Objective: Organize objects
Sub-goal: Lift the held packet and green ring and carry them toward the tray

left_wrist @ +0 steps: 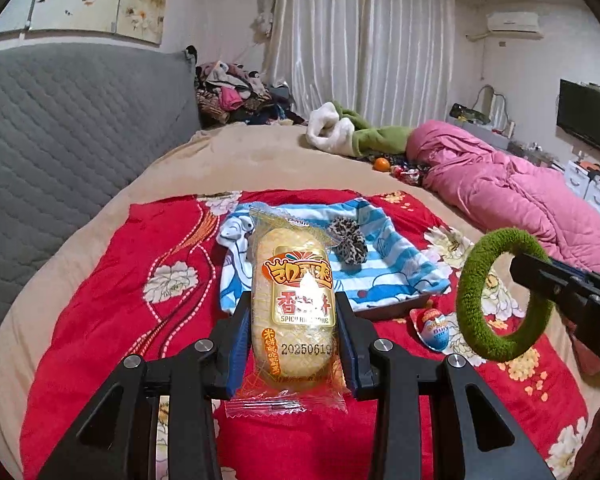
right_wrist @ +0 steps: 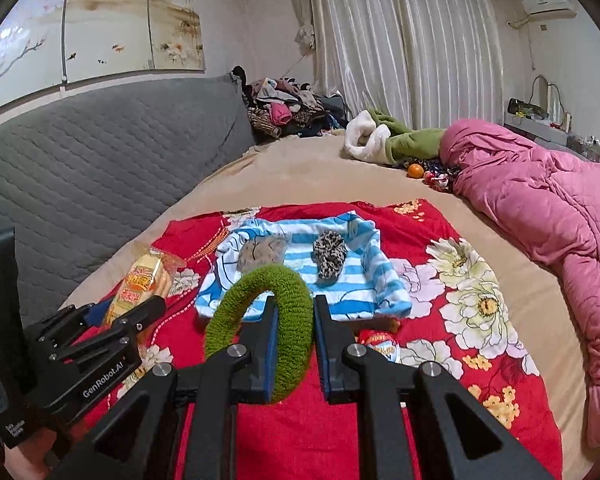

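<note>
My left gripper [left_wrist: 293, 312] is shut on a yellow rice-cracker snack pack [left_wrist: 294, 312], held above the red floral cloth [left_wrist: 100, 304]; both show at left in the right wrist view [right_wrist: 142, 284]. My right gripper [right_wrist: 296, 320] is shut on a green fuzzy hair ring [right_wrist: 260, 320], which hangs at right in the left wrist view [left_wrist: 504, 296]. Ahead lies a tray lined with blue-striped cloth [right_wrist: 364, 280] holding a leopard-print scrunchie [right_wrist: 330, 256] and a grey furry scrunchie [right_wrist: 262, 254]. A red-and-blue egg-shaped toy [left_wrist: 434, 328] lies on the cloth beside the tray.
The bed has a grey quilted headboard [right_wrist: 80, 168] on the left and a pink quilt [right_wrist: 548, 224] on the right. A green-and-white garment [right_wrist: 384, 140], an orange [right_wrist: 415, 171] and wrapped sweets lie farther back. Clothes are piled by the curtain.
</note>
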The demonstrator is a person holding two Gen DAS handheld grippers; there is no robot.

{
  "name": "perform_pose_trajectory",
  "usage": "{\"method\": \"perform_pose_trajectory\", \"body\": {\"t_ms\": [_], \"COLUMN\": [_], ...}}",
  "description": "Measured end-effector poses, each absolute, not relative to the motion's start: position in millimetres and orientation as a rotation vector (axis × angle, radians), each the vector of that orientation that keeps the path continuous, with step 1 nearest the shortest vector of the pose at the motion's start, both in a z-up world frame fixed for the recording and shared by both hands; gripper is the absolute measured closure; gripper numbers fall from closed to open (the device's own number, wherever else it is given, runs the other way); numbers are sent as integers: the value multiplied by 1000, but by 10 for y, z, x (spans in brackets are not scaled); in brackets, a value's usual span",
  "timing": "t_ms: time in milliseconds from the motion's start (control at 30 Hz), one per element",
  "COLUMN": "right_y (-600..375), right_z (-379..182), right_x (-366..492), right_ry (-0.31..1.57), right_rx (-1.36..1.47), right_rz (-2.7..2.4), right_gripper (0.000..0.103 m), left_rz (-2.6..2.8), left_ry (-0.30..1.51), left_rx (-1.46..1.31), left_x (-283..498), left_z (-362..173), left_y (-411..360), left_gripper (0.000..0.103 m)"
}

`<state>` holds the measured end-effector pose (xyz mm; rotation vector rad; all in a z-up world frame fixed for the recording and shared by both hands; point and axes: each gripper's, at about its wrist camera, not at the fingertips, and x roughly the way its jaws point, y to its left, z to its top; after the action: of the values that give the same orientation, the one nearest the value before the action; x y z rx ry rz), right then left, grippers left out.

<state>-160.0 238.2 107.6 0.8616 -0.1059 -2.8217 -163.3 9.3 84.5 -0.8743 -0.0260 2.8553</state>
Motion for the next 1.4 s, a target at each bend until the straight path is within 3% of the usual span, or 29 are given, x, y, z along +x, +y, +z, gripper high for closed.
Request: {"method": "perform_pose_trajectory", "body": {"t_ms": [1400], "right_y": [2271], "right_z": [1075], "right_x": [-2698], "right_ry": [-78], "right_rx": [839], "right_rz": [-2805], "right_gripper": [86], "left_rz": [2876], "left_ry": [8], "left_rx": [-905], "left_x": [-2755], "left_z": [765], "left_y": [203], "left_gripper": [64]}}
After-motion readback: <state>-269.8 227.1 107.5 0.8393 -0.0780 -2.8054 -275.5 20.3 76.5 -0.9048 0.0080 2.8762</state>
